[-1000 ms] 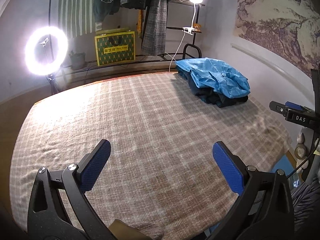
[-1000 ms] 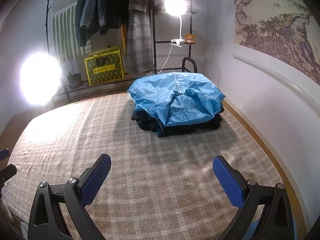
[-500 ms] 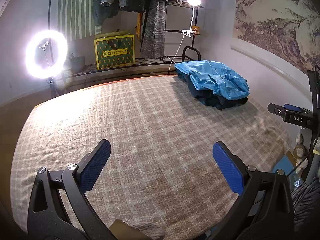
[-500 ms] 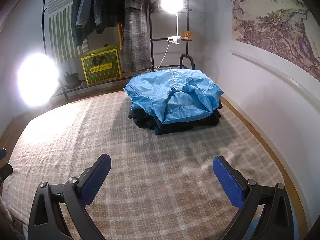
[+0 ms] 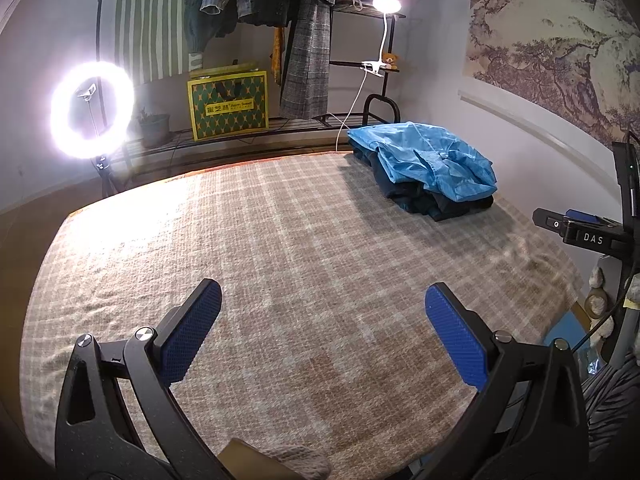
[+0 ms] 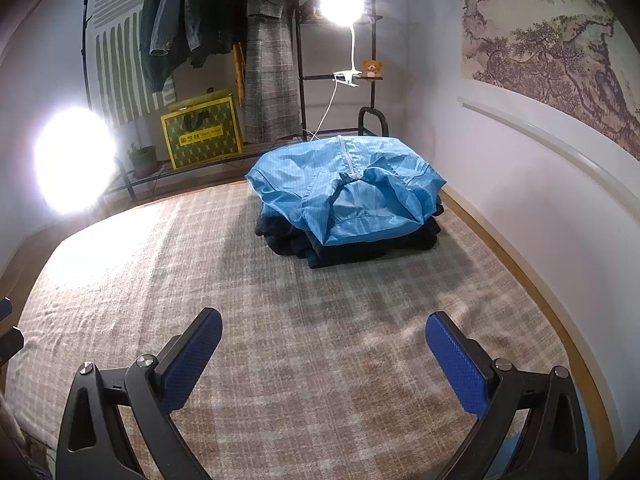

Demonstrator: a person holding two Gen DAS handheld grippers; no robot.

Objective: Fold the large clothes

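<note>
Nearest in both views are the tools themselves: the left gripper (image 5: pixel 322 312) and the right gripper (image 6: pixel 322 338) each have their blue-padded jaws spread wide with nothing between them, hanging above the plaid bedcover (image 5: pixel 280 248), which lies bare across the whole near and middle stretch. Over the last second both cameras have pulled back and lifted a little, so the folded stack in the far right corner sits slightly further off than it did, while the jaws have stayed spread throughout; that reads as a retreat from a finished garment, and the likely next need is a fresh piece to lay out, since nothing unfolded lies on the bed. Further out, the blue zip-up jacket (image 6: pixel 346 196) rests folded on top of a pile of dark clothes (image 6: pixel 344 246), close to the wall. The right wrist view faces this stack squarely and shows the white zip and the tucked collar, detail the left view cannot give, as it sees the jacket (image 5: pixel 424 160) only obliquely. The left view alone shows the right hand's device body marked DAS (image 5: pixel 588 234) at its right edge, and the ring light (image 5: pixel 91 110) as a clean circle beyond the bed
</note>
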